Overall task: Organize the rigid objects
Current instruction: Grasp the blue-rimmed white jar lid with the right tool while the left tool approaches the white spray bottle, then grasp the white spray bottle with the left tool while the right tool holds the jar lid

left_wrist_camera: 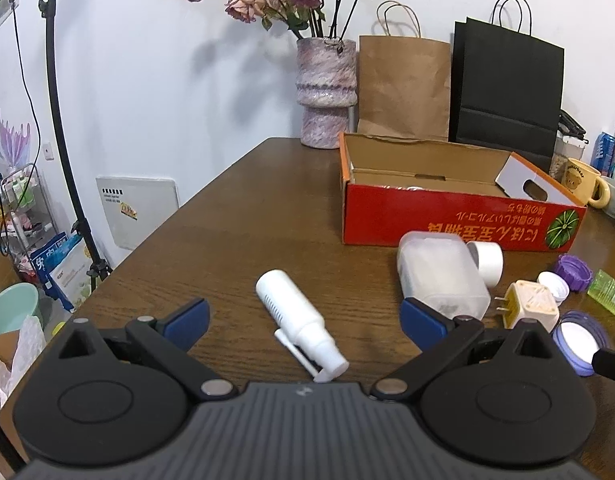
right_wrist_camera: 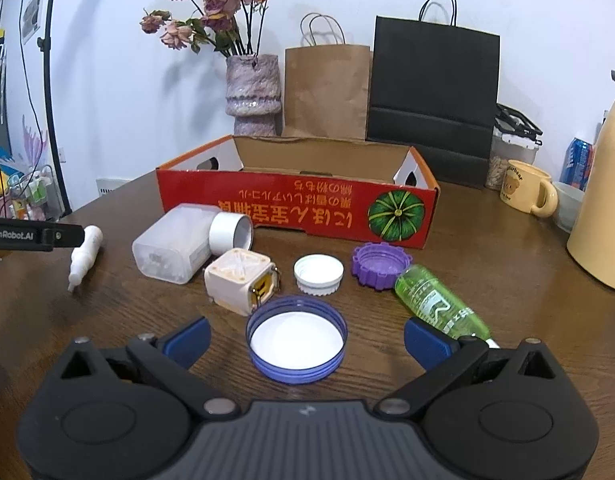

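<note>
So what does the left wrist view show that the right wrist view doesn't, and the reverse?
Only the left wrist view shows the mint green bucket on the floor. Only the right wrist view shows the cream thermos jug and the whole green bottle. Both share the red cardboard box, white spray bottle, frosted plastic container, plug adapter, blue lid and vase.

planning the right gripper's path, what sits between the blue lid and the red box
In the right wrist view, the small white cap lies on the table between the blue lid and the red box, with the cream plug adapter just left of that line.
</note>
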`<state>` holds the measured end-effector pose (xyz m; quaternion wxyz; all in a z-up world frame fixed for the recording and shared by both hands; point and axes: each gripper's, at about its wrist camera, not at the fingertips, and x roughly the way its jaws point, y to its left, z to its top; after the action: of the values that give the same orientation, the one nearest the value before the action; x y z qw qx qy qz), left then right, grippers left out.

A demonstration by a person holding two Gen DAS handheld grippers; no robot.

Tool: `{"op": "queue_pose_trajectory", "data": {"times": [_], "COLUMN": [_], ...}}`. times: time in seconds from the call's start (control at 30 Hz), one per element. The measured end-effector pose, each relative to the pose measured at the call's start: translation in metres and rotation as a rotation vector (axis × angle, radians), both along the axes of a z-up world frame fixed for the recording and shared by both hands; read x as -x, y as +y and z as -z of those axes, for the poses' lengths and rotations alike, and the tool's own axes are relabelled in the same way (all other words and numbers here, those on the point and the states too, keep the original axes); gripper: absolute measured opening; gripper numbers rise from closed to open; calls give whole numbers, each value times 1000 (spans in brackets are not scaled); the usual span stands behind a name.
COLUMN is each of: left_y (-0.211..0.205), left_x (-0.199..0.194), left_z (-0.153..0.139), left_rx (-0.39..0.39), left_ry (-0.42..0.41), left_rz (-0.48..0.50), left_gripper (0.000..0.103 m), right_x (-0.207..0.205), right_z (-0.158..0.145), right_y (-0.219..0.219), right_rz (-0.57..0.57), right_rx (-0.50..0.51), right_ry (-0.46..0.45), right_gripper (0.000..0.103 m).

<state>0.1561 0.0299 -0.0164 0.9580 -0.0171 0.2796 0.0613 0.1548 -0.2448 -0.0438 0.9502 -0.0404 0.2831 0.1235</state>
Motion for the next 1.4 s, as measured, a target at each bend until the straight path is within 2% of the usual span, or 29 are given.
{"op": "queue_pose_trajectory", "data": {"times": [0.17,0.37,0.47,0.53,0.57,0.77,1.13,1.4], "left_y": [5,7,8,9,9,9,8,10], "left_x": [1,1,-1,-2,-3,-5,-15,-29], "left_z": [5,7,10,11,12,14,16,18], "left_rx": [4,0,0,1,0,-1,-9,2], "left_ry": [11,18,26,31,33,38,54,68], "left_rz": [-2,1,-6,-9,-11,-15,-32,-70], "left_gripper": [103,103,103,103,103,103,103,103], "right_x": [-6,-19,-25,-29,-30,-31,-26,-38], "right_z": [4,11,13,16,17,18,5,-5], "right_y": [3,12,15,16,17,15,9,9], "right_rz": [-10,-29,-31,-35,-34,-23,15,52], "right_rx": [2,18,19,21,25,16,4,21], "right_ry": [14,56,72,85,91,79,-12,-87], "right_gripper": [100,89,82,67,65,65,65,65]}}
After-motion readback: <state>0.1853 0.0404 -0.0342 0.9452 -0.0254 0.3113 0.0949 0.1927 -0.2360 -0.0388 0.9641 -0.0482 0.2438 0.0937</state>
